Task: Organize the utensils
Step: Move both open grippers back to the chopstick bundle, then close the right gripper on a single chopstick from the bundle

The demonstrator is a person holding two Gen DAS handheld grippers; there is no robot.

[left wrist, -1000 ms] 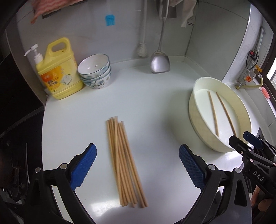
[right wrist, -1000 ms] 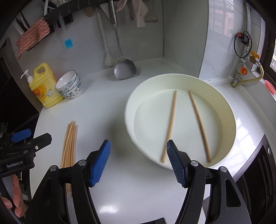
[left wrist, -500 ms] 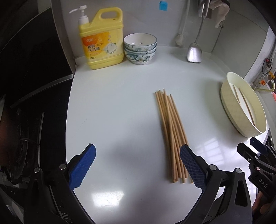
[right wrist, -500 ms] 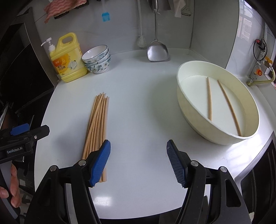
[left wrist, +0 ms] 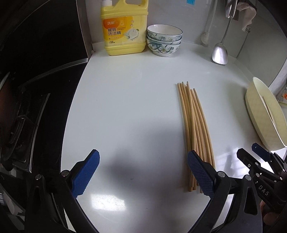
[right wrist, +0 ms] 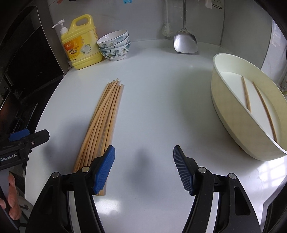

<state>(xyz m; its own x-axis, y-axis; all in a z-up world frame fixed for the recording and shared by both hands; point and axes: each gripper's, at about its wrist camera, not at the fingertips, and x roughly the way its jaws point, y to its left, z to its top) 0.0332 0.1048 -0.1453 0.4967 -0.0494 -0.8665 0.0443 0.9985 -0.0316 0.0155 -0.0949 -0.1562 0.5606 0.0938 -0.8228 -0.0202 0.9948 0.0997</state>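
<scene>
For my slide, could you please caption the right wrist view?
Open right gripper above a white counter, bundled chopsticks by its left finger, two more in the cream basin.

A glossy white table (right wrist: 152,86) meets pale grey walls (right wrist: 143,16) at its far edge; a dark stove (left wrist: 21,114) borders its left edge. Light glares near the front edge.

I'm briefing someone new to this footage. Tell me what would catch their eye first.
A bundle of wooden chopsticks lies loose in the middle of the white counter. At the right stands a cream basin with two more chopsticks inside. A bright yellow detergent jug stands at the back wall beside stacked floral bowls.
</scene>
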